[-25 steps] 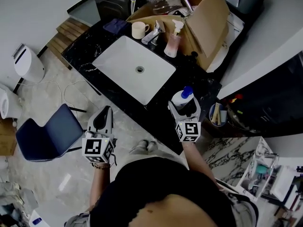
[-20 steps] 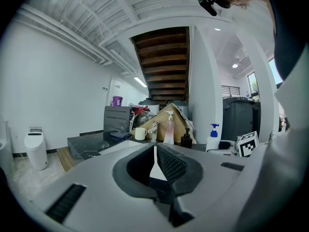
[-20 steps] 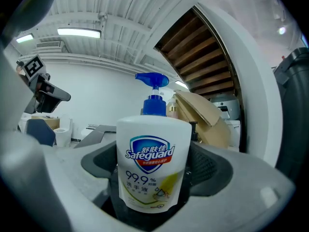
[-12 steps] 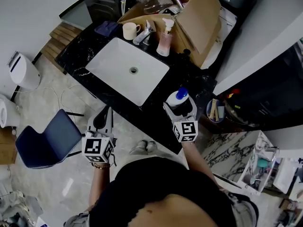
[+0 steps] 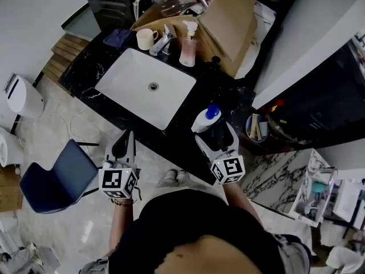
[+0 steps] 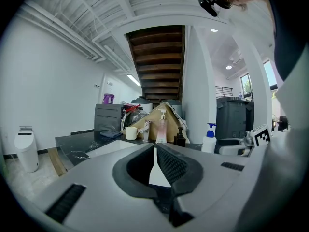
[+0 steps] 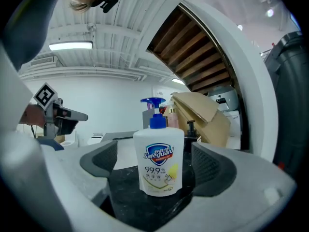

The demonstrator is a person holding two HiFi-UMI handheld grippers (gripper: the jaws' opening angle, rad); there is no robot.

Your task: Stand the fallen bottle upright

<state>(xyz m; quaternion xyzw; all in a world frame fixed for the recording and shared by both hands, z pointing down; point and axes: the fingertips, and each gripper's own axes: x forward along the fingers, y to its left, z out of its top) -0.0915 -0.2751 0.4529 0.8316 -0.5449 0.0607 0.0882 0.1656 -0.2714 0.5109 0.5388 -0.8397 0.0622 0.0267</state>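
Note:
A white soap bottle (image 5: 204, 119) with a blue pump stands upright on the black marble counter (image 5: 219, 93), near its front edge. My right gripper (image 5: 215, 132) is just behind it, open; in the right gripper view the soap bottle (image 7: 158, 161) sits between the two pads with a gap on each side, and the right gripper (image 7: 158, 164) touches nothing. My left gripper (image 5: 126, 135) hangs shut and empty over the floor, in front of the counter; in the left gripper view the left gripper (image 6: 155, 154) has its pads pressed together.
A white sink basin (image 5: 145, 87) is set in the counter to the bottle's left. Behind it stand a cup (image 5: 144, 39), a faucet (image 5: 161, 41), a pink pump bottle (image 5: 187, 47) and an open cardboard box (image 5: 228, 16). A blue chair (image 5: 57, 176) stands on the floor at left.
The right gripper has drawn back a little toward the person, its jaws off the bottle, which stays standing. The left gripper has hardly moved.

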